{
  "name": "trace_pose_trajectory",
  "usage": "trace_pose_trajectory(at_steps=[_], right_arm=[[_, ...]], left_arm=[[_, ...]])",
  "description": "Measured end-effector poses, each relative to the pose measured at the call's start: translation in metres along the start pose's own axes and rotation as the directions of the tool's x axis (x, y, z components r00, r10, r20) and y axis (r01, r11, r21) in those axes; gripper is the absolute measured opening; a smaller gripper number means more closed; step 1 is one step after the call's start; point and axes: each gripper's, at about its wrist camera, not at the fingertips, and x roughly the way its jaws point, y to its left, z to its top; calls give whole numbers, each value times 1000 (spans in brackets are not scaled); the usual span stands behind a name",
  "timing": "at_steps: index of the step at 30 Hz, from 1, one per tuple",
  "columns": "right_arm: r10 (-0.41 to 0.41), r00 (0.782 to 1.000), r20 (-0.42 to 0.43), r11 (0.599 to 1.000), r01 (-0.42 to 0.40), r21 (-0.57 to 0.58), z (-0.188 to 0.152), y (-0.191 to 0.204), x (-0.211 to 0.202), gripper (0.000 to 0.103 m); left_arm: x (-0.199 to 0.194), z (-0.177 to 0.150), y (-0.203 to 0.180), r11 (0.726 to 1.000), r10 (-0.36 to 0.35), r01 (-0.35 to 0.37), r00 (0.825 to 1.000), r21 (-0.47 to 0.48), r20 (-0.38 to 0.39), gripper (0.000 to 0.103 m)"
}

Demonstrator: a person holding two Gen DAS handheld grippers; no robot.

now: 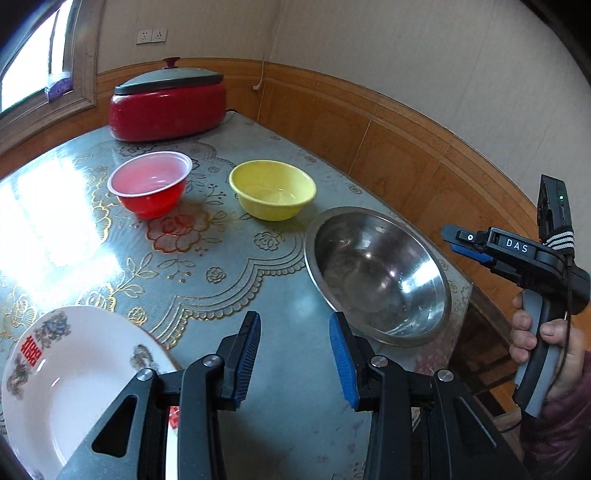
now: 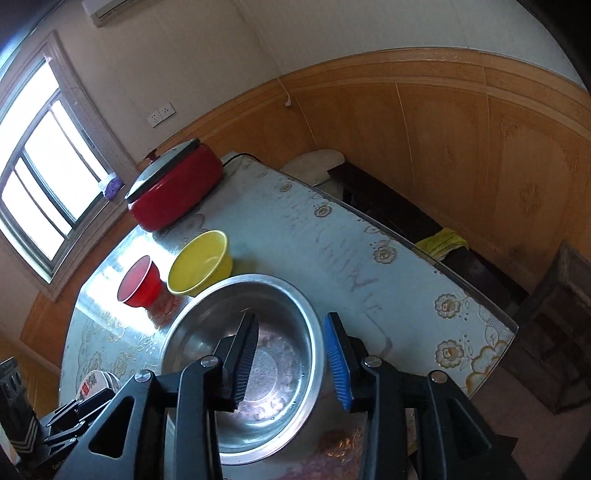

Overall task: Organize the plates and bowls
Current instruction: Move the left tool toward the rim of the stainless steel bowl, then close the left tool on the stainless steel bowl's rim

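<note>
Left tongs (image 1: 295, 354) apart, empty, above table (image 1: 207, 258); white plate (image 1: 74, 376) near left. Right tongs (image 2: 291, 358) apart over steel bowl (image 2: 258, 332). Yellow bowl (image 1: 273, 190), red bowl (image 1: 151, 188) farther back.

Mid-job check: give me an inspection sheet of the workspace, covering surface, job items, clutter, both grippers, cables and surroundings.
Surface: table under a glossy floral cover, glare at its left.
Job's things: red plastic bowl, yellow bowl, steel basin near the table's right edge, white patterned plate at the near left; all apart, all empty.
Clutter: red lidded electric pot at the far end.
Grippers: left gripper open, over bare table; right gripper open, over the basin, holding nothing.
Cables: thin cord down the wall; black cord behind the pot.
Surroundings: window, wall sockets, wood panelling, yellow cloth on a dark bench.
</note>
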Motion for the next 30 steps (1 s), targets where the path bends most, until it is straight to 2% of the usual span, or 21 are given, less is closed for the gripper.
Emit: trace_pose_trajectory(at_steps=[9, 20, 21, 22, 24, 30], right_arm=[[66, 993, -101, 998, -66, 3, 3, -15, 34, 37], [130, 969, -212, 990, -137, -19, -12, -10, 65, 37], [133, 967, -218, 990, -140, -19, -13, -10, 67, 37], [137, 966, -220, 989, -145, -20, -14, -10, 69, 37], [138, 964, -230, 989, -148, -29, -17, -8, 71, 36], [85, 971, -223, 984, -117, -136, -26, 8, 72, 33]], left_arm=[[44, 12, -12, 998, -45, 41, 997, -57, -56, 40], [68, 11, -17, 996, -25, 19, 997, -83, -71, 38], [69, 11, -18, 996, -30, 25, 997, -83, -69, 36], [69, 10, -20, 996, -40, 35, 997, -78, -64, 30], [68, 9, -25, 998, -36, 33, 998, -57, -53, 25], [61, 1, -24, 998, -19, 17, 999, -68, -36, 25]])
